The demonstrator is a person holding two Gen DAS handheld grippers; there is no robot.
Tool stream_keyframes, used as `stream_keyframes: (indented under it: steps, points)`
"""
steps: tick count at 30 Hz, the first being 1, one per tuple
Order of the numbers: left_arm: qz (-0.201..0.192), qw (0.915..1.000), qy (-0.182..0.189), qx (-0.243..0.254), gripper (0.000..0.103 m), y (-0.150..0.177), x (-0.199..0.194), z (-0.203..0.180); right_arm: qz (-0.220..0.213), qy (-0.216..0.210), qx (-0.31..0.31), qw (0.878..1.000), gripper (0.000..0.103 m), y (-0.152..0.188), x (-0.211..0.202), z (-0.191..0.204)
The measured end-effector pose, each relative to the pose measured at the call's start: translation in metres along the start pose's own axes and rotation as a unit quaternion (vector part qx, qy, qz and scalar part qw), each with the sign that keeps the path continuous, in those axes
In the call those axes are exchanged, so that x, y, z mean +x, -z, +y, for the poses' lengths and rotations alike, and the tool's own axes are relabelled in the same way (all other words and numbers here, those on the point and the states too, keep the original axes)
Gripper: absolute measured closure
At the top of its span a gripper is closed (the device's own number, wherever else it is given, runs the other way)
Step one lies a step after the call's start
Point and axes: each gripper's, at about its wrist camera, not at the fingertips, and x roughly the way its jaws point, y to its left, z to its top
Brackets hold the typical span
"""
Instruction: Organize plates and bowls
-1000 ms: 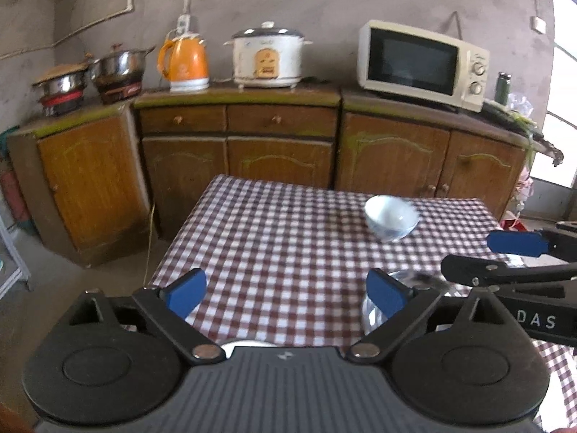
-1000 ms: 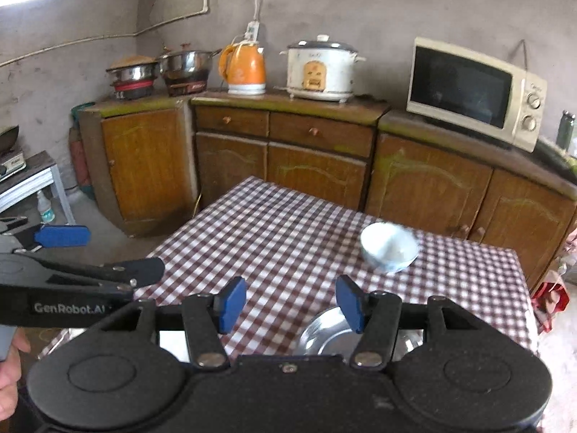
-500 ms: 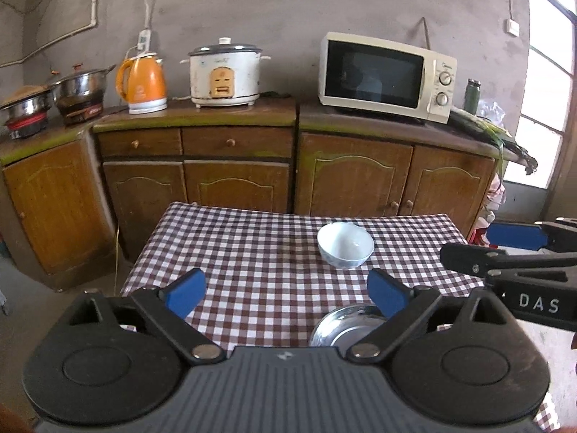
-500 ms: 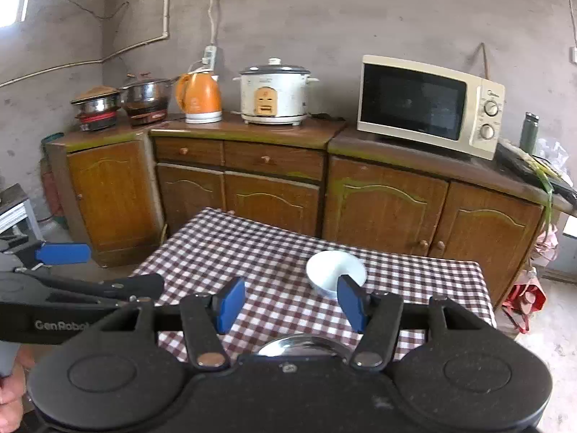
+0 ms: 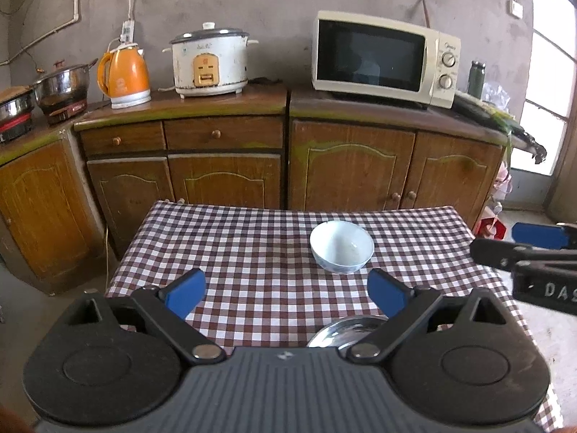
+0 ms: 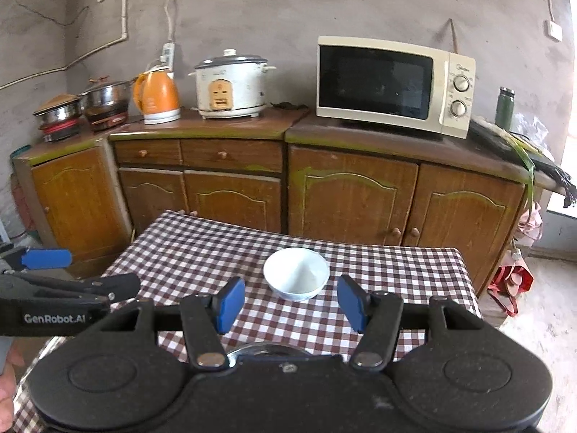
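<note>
A white bowl [image 5: 342, 246] [image 6: 296, 273] stands upright towards the far side of the checked table [image 5: 252, 252] [image 6: 202, 252]. Nearer me lies a shiny metal dish [image 5: 346, 332] [image 6: 265, 349], mostly hidden behind the gripper bodies. My left gripper [image 5: 286, 290] hovers over the near part of the table, open, with nothing between its blue pads. My right gripper [image 6: 290, 301] is open too, short of the bowl and above the dish. Each gripper also shows at the side of the other's view: the right gripper [image 5: 530, 249] and the left gripper [image 6: 90, 274].
Beyond the table runs a wooden cabinet [image 5: 281, 166] bearing a microwave [image 5: 386, 59], a rice cooker [image 5: 209, 61], an orange kettle [image 5: 124, 75] and metal pots [image 5: 65, 86]. A hand [image 6: 7, 382] shows at the left edge. A red bag [image 6: 512, 281] lies on the floor at right.
Both grippers have pulled back from the table, so the bowl and dish sit farther off and more of the room shows. Neither gripper's jaws have changed.
</note>
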Motion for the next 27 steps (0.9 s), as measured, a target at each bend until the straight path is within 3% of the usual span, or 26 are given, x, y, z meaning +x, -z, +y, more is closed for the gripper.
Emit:
stream_keyframes:
  steps: [27]
  points:
    - [0.025, 0.9994, -0.006, 0.023, 0.004, -0.014, 0.084, -0.012, 0.032, 0.021, 0.029, 0.999, 0.033, 0.003, 0.096, -0.030]
